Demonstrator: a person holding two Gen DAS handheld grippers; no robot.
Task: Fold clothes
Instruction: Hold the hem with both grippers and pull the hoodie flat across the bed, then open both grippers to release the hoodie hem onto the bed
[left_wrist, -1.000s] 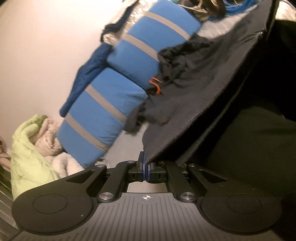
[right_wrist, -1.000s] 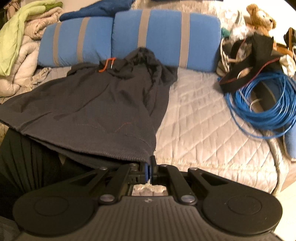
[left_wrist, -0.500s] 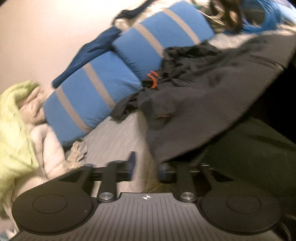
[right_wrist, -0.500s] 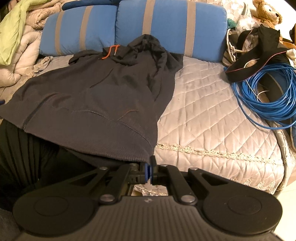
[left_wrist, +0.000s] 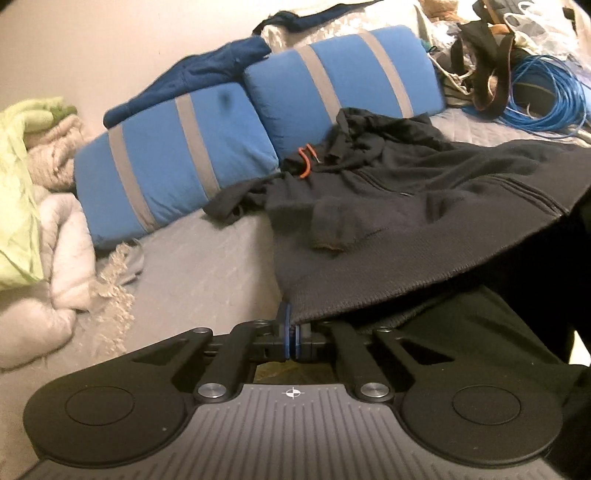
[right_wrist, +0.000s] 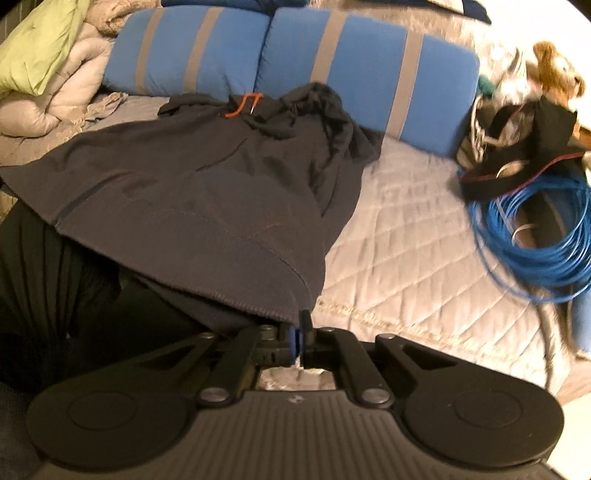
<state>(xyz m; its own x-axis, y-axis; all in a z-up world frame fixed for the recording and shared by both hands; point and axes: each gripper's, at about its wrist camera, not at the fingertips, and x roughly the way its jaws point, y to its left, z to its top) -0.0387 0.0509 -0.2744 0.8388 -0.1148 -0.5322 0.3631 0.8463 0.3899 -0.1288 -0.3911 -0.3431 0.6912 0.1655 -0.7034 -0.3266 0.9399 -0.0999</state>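
The left hand-held gripper (left_wrist: 290, 334) was clamped tight, blue pads pressed together on the ribbed hem of the dark grey hoodie (left_wrist: 406, 206) at its left corner. Over on the other side, the right hand-held gripper (right_wrist: 299, 338) was likewise closed, its pads pinching the hem's right corner, the fabric rising straight out of the jaws. Between the two grips the hem stretched in a taut line off the near edge of the bed (right_wrist: 406, 236), the hoodie (right_wrist: 192, 192) spread front-up across the quilted grey cover. A cuffed sleeve end (left_wrist: 330, 230) lay folded over the body near the left side. The hood was bunched up at the far end, touching the blue pillows (left_wrist: 177, 162), and an orange drawstring (left_wrist: 306, 162) curled at the neck. Those two blue pillows (right_wrist: 280, 59) with grey stripes ran side by side along the head of the bed. Beyond the left gripper, a heap of pale and lime-green blankets (left_wrist: 33, 206) sat at the bed's left. Out to the right, a coil of blue cable (right_wrist: 532, 229) rested on the cover, a black bag (right_wrist: 517, 155) just behind it, and a brown teddy bear (right_wrist: 554, 70) further back. A dark blue garment (left_wrist: 195, 85) was draped over the top of the pillows.
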